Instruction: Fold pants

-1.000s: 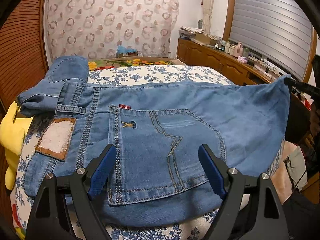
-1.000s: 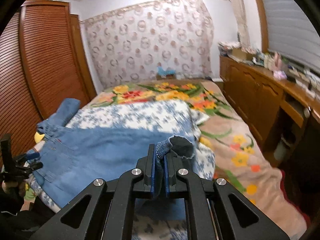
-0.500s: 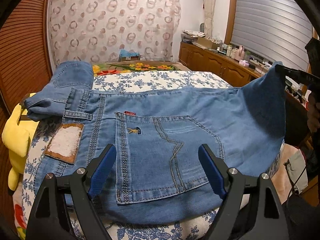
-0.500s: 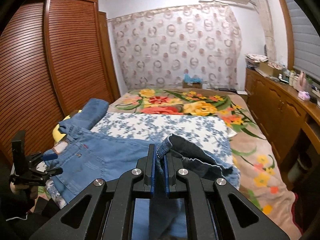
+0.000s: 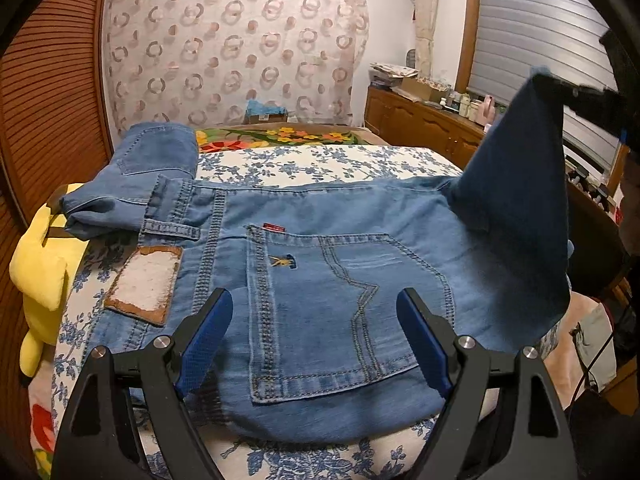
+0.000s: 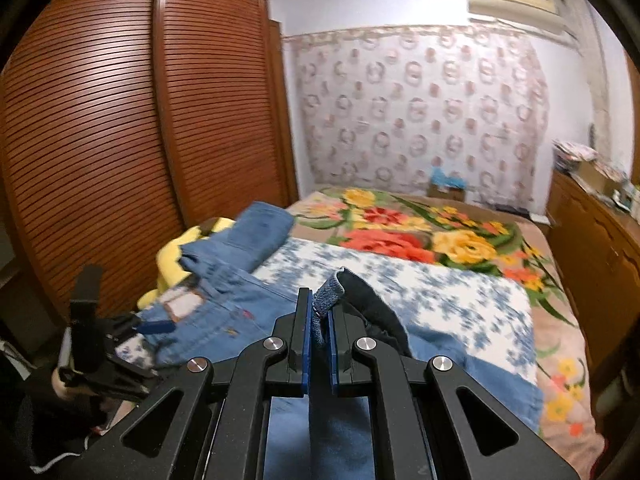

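Light blue jeans point(image 5: 320, 272) lie across the blue-flowered bedspread, back pocket and leather waist patch up, waist to the left. My left gripper point(image 5: 314, 332) is open and empty, its jaws wide apart just above the pocket area. My right gripper point(image 6: 319, 320) is shut on the hem of the pants leg point(image 6: 330, 290) and holds it lifted high. In the left wrist view the lifted leg point(image 5: 516, 216) rises as a dark blue sheet at the right. The left gripper also shows in the right wrist view point(image 6: 154, 326) at the waist.
A second folded pair of jeans point(image 5: 144, 168) lies at the far left on a yellow plush toy point(image 5: 40, 272). A flowered blanket point(image 6: 420, 236) covers the far bed. A wooden louvered wardrobe point(image 6: 100, 140) stands left, a wooden sideboard point(image 5: 424, 120) right.
My right gripper has lifted the pants leg higher and swung it toward the waist. The left gripper has stayed open over the pocket.
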Demonstrator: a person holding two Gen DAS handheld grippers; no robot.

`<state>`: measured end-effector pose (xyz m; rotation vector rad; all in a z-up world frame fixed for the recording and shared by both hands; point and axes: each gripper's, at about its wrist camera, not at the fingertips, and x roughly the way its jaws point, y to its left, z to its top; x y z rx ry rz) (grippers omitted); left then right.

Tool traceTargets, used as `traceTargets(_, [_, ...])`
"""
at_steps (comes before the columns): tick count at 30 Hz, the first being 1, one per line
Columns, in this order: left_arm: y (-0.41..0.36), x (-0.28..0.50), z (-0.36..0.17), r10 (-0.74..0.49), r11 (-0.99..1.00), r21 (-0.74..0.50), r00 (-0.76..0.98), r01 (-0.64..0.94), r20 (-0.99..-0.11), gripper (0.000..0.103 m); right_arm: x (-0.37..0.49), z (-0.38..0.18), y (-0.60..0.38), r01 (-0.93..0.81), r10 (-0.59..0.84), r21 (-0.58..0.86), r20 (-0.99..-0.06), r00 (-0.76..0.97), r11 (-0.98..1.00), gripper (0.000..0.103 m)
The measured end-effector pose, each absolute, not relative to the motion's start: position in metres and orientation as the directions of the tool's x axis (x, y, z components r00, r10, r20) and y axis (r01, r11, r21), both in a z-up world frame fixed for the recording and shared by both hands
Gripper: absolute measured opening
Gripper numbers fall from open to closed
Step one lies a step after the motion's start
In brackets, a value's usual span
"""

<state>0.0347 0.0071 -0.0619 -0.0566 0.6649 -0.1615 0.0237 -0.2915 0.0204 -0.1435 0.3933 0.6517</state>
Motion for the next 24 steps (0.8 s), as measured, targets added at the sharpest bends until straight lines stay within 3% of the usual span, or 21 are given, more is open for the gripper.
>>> traceTargets(16, [0.019,0.033,-0.072,-0.155,0.987,-0.125,0.764,0.098,-0.626,0.085,0.075,-0.03,-0.265,-0.684,0.598,0.036,-0.521,0.609,0.728,0.007])
traceTargets(24, [0.02,0.033,-0.074,-0.156,0.987,-0.129,0.762,0.096,-0.629,0.085,0.071,-0.023,-0.244,-0.697,0.596,0.009,-0.527,0.606,0.717,0.01])
